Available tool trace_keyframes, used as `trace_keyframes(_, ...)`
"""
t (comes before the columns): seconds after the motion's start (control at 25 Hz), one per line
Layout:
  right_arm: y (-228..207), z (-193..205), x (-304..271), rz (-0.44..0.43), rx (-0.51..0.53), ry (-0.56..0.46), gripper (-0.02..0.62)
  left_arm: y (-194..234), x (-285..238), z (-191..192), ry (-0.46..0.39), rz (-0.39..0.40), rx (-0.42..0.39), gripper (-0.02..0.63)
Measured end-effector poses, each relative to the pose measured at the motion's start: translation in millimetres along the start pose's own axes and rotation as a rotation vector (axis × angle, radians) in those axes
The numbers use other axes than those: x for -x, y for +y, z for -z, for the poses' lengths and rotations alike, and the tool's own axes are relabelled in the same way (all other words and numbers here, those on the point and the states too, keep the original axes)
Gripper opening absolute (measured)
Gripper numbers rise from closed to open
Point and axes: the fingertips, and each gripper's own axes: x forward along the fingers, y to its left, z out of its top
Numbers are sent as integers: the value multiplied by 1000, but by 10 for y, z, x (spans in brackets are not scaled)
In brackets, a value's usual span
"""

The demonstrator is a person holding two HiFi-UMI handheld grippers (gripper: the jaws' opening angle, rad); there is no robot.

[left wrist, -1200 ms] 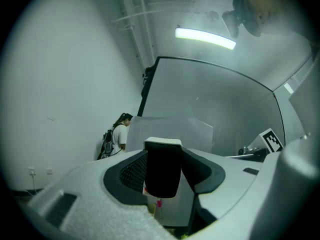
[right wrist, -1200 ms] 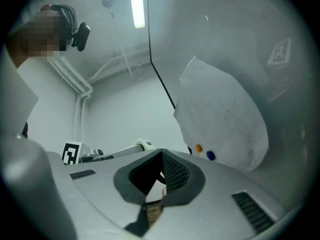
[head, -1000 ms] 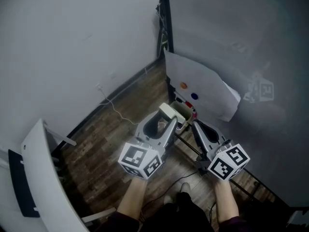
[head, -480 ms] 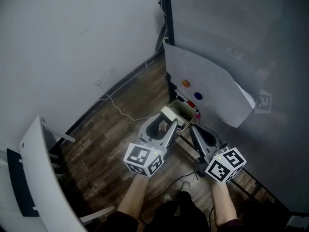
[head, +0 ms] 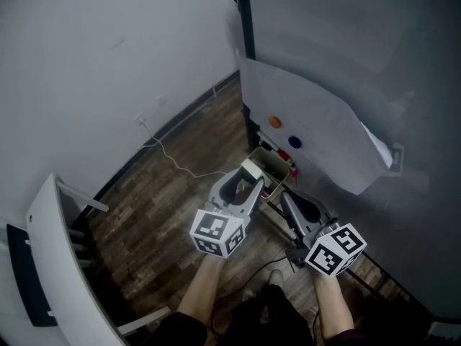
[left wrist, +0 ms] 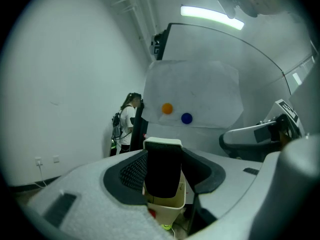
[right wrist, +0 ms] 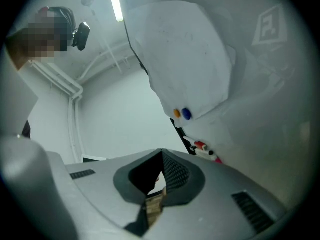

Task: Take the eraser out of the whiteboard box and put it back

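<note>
Wood-plank floor and grey walls are seen in the head view, with a paper sheet fixed to the whiteboard. The eraser is clamped by the left gripper just beside the whiteboard box. In the left gripper view, the eraser is gripped upright between wide-set jaws, in front of the whiteboard box. In the right gripper view, the right gripper is seen closed, tips together, with nothing held.
</note>
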Motion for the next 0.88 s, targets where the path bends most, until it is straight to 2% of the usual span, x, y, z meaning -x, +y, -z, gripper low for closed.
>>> trace_keyframes(0.28,-71,22,-2,3,-4,10,3,6,-73,103,20,10,11,207)
trace_keyframes(0.88,-90,-1,43,4,-8,7,3,-44,-11,46,19,23,19,215)
